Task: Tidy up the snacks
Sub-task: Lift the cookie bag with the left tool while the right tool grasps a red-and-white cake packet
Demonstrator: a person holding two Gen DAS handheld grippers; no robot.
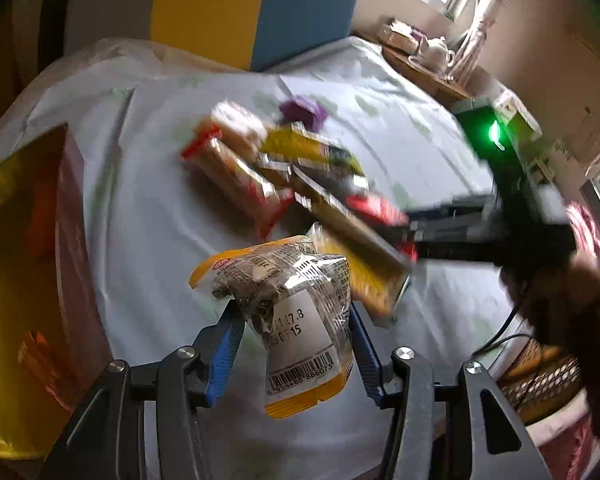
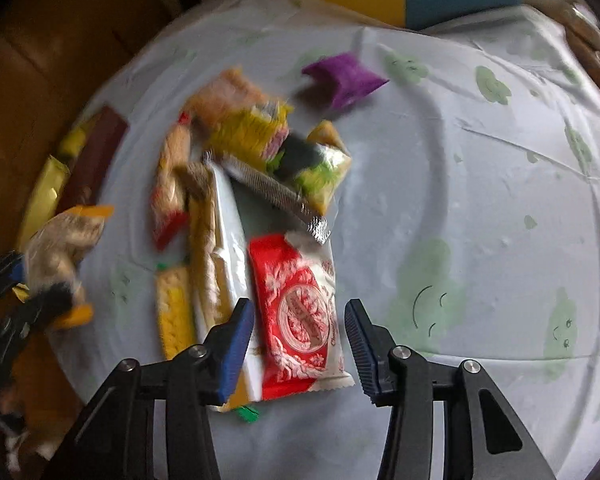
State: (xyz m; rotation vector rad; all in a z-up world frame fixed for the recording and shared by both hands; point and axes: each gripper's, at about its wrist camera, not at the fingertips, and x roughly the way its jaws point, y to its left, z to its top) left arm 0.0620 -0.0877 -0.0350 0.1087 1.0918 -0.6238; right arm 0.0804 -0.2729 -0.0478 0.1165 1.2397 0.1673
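Left gripper (image 1: pixel 292 320) is clamping a crinkled snack packet (image 1: pixel 292 308); right gripper (image 2: pixel 300 344) is standing apart over a red wrapper (image 2: pixel 300 316) lying on the pale tablecloth (image 2: pixel 480 200) at lower centre.

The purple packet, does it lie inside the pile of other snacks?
No, the purple packet lies alone on the tablecloth, apart from the pile.

Beside the red box (image 1: pixel 72 216) on the table: one purple packet (image 2: pixel 346 78), one red-and-white packet (image 2: pixel 296 312), one held yellow-edged packet (image 1: pixel 296 320).

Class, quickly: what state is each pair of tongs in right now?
Left tongs: shut on the bagged snack.
Right tongs: open, either side of the red packet, not gripping it.
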